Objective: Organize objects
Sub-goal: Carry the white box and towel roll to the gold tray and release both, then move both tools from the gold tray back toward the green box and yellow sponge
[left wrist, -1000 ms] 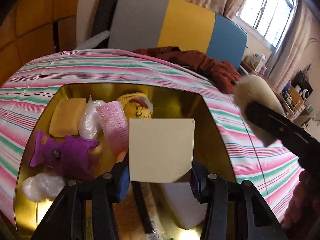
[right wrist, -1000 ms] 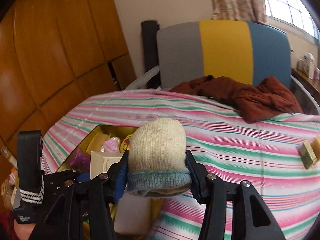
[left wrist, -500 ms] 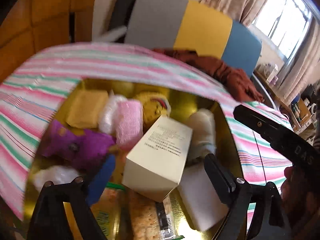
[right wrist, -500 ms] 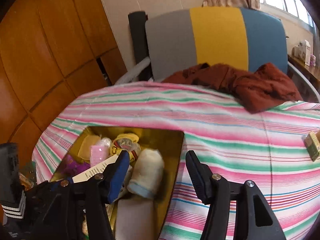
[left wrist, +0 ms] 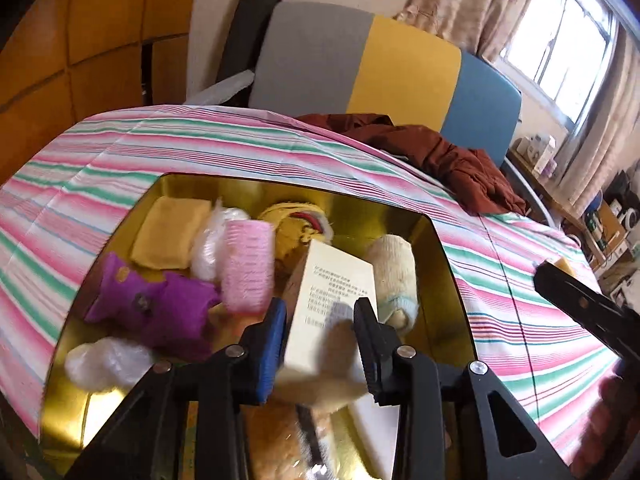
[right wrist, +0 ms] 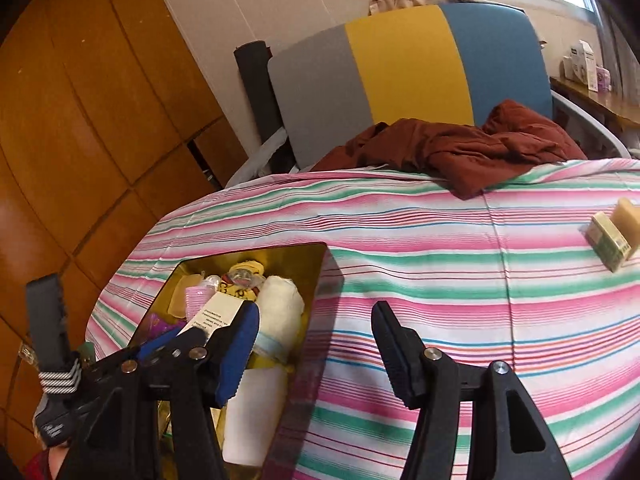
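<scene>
A gold tin box [left wrist: 448, 264] sits on the striped tablecloth and holds several items. A cream carton [left wrist: 332, 300] leans in its middle, with a rolled cream sock [left wrist: 394, 276] to its right. My left gripper [left wrist: 320, 344] hangs over the box, its jaws on either side of the carton's near end; whether they press it is unclear. My right gripper [right wrist: 316, 352] is open and empty above the box's right rim [right wrist: 316, 280]. The sock [right wrist: 280, 304] also shows in the right wrist view.
In the box lie a purple pouch [left wrist: 156, 304], pink roll [left wrist: 246, 264], yellow sponge [left wrist: 168, 232] and yellow toy [left wrist: 296, 224]. A small green-and-cream box [right wrist: 610, 240] lies on the cloth at the right. A rust-brown garment [right wrist: 460, 148] lies at the table's far edge before a tri-colour chair [right wrist: 404, 68].
Both grippers opened: the left let the carton fall into the box and the right dropped the sock beside it. The left jaws have since narrowed around the carton; the right has drawn back rightward.
</scene>
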